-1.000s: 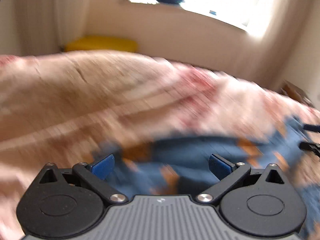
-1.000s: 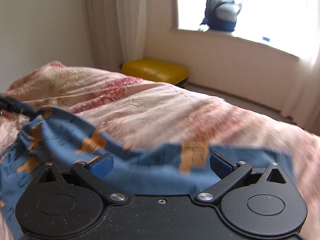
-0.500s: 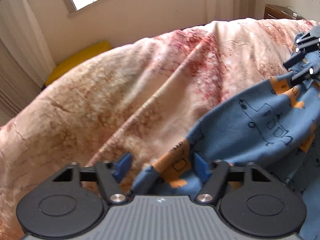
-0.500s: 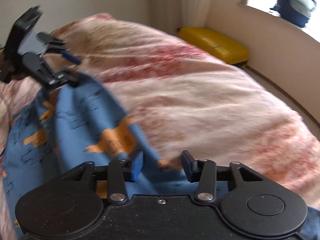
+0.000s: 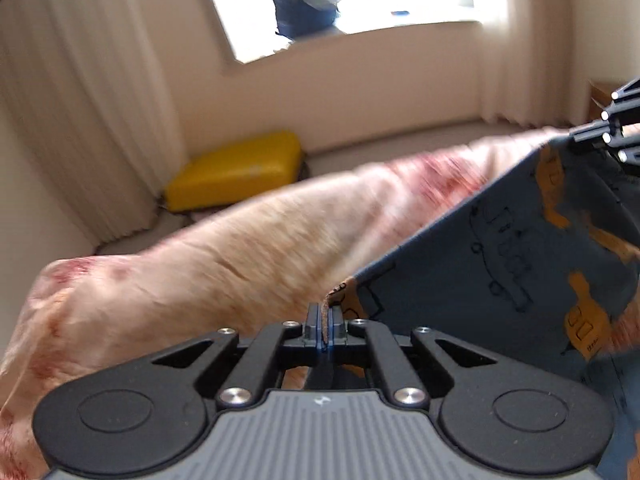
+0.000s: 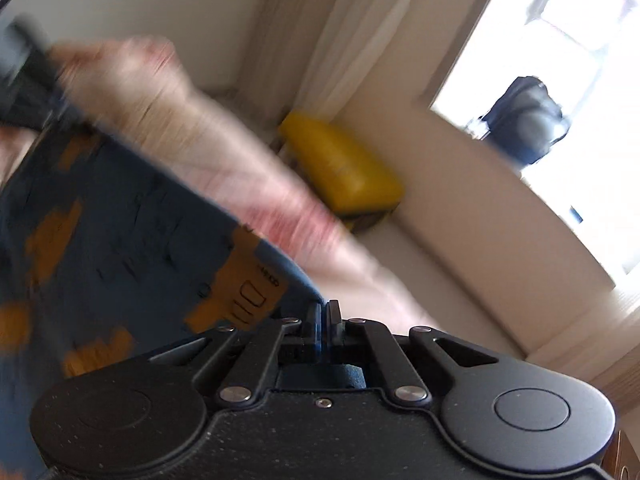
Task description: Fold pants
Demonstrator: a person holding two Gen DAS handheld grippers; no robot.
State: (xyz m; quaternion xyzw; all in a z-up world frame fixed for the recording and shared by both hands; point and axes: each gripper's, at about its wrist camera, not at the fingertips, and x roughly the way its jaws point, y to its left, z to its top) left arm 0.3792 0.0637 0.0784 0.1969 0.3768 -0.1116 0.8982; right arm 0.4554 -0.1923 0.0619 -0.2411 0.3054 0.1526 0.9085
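Soft blue pants (image 5: 500,280) with orange blocks and outlined vehicles, lettering unreadable, stretch between left tongs (image 5: 325,330) and right tongs (image 6: 322,326), both just clamped on their edge, above a pink quilted bed (image 5: 180,280).

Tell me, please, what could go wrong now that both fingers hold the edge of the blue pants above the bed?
1. The left gripper pinches only a thin corner of the pants, so the cloth may slip out.
2. The right gripper also grips at the very edge; pulling the two apart could free it.
3. The hanging cloth may drag on the bedcover and crease.
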